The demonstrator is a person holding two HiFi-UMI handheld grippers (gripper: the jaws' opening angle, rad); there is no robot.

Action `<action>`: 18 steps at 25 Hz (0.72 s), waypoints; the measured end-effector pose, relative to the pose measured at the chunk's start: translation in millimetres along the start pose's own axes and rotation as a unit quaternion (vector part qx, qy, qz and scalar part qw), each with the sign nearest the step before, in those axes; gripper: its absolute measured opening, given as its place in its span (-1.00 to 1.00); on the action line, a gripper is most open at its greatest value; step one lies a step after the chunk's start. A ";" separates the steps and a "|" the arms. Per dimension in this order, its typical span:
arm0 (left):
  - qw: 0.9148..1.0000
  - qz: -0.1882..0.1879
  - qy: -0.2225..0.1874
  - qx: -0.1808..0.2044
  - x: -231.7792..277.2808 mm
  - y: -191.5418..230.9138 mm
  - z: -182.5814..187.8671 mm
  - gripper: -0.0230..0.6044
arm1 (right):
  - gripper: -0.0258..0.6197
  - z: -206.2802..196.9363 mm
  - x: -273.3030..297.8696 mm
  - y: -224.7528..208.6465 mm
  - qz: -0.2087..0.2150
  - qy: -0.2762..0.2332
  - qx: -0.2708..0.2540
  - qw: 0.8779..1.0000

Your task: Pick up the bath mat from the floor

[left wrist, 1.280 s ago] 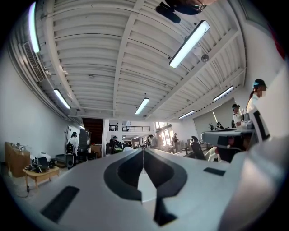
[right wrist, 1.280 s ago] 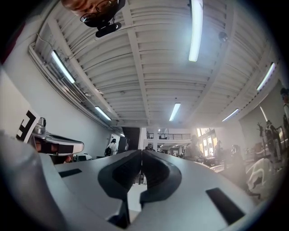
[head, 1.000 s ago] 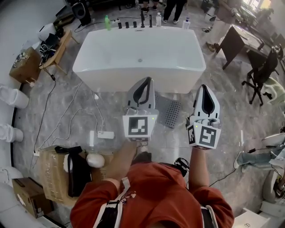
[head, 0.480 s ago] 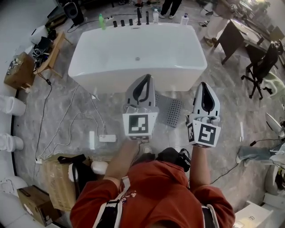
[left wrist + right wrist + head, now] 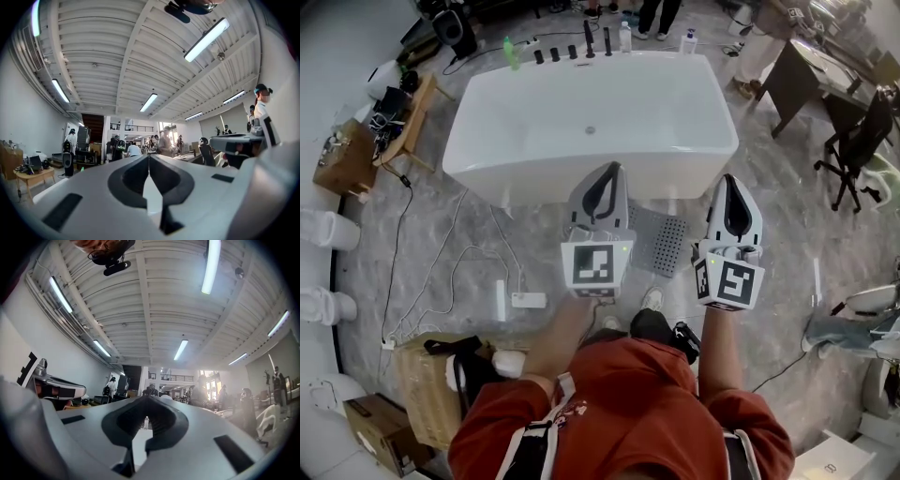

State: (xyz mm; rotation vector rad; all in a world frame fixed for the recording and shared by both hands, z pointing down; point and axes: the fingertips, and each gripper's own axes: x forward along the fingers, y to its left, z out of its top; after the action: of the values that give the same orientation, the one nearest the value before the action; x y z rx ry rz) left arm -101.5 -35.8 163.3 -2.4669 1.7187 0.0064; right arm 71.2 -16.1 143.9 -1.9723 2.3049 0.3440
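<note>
The bath mat (image 5: 663,243) is a grey perforated sheet lying flat on the marble floor just in front of the bathtub; its left part is hidden behind my left gripper. My left gripper (image 5: 608,171) is held level at waist height, jaws shut and empty, above the mat's left edge. My right gripper (image 5: 732,180) is level too, shut and empty, to the right of the mat. In the left gripper view the left gripper (image 5: 149,158) points across the hall, jaws touching. The right gripper (image 5: 147,399) does the same in its own view. Neither gripper view shows the mat.
A white bathtub (image 5: 591,117) stands straight ahead with bottles (image 5: 625,37) and taps at its far rim. A power strip (image 5: 528,300) and cables lie on the floor at left, near a cardboard box (image 5: 422,394). A dark table (image 5: 806,84) and office chair (image 5: 858,141) stand at right.
The person has stepped towards the tub: the power strip and box slid down the head view and a shoe now shows. Both grippers stay shut, side by side.
</note>
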 end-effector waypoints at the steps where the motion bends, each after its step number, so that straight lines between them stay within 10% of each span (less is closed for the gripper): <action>1: 1.000 -0.001 0.001 0.003 7.5 -2.5 -0.3 -0.87 | -0.88 -2.1 5.1 -6.2 -0.001 -0.001 0.002 1.000; 18: 0.999 -0.037 0.007 0.033 132.5 -84.4 -9.0 -0.87 | -0.88 -47.2 53.0 -140.8 -0.059 0.005 0.020 0.998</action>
State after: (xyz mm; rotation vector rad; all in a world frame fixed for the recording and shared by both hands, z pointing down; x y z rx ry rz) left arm 22.9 -131.8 170.7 -2.4856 1.6046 -0.0737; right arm 204.8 -97.8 162.7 -2.0839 2.1697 0.2762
